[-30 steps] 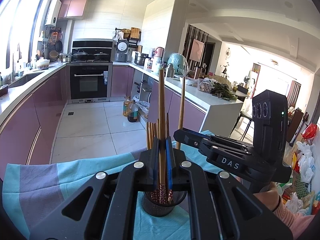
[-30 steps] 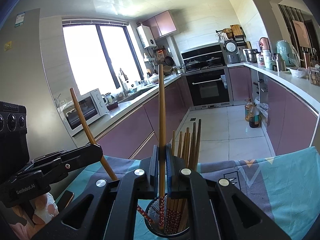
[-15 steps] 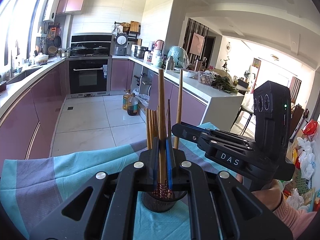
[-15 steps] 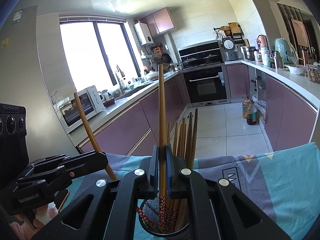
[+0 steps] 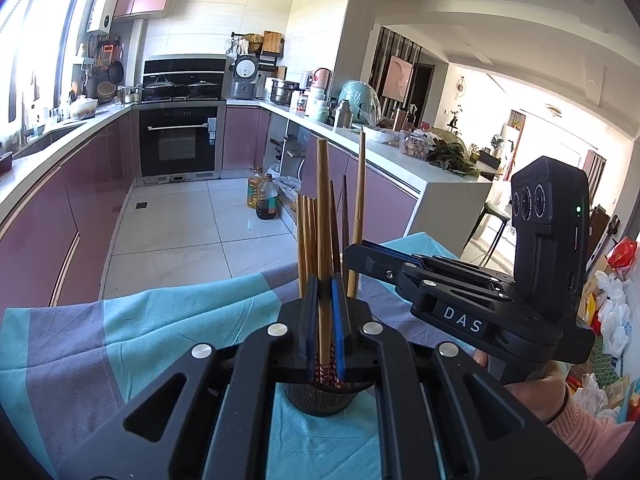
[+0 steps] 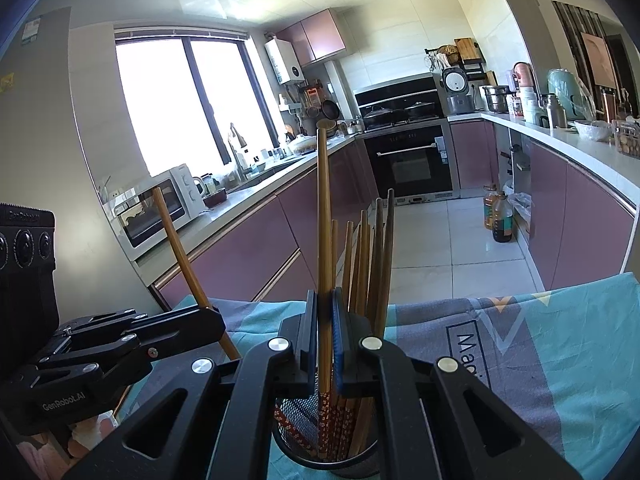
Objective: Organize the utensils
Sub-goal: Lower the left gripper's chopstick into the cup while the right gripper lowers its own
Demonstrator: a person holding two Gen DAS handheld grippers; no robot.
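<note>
A black mesh holder [image 6: 320, 446] stands on the cloth with several wooden chopsticks upright in it. In the right wrist view my right gripper [image 6: 324, 300] is shut on a tall chopstick [image 6: 323, 220], whose red patterned lower end reaches into the holder. In the left wrist view my left gripper [image 5: 324, 292] is shut on another chopstick [image 5: 323, 208] directly above the same holder [image 5: 324, 398]. The right gripper [image 5: 360, 254] comes in from the right, gripping its chopstick [image 5: 359, 200]. The left gripper [image 6: 214, 320] shows at the left with its slanted chopstick [image 6: 180, 252].
A teal and grey-purple cloth [image 5: 120, 340] covers the table [image 6: 560, 360]. Beyond its far edge lies a tiled kitchen floor with purple cabinets, an oven [image 5: 178, 148] and oil bottles [image 5: 262, 200]. A hand in a pink sleeve [image 5: 560, 404] holds the right gripper's handle.
Both grippers stay shut on their chopsticks over the holder. Only the views have tilted slightly.
</note>
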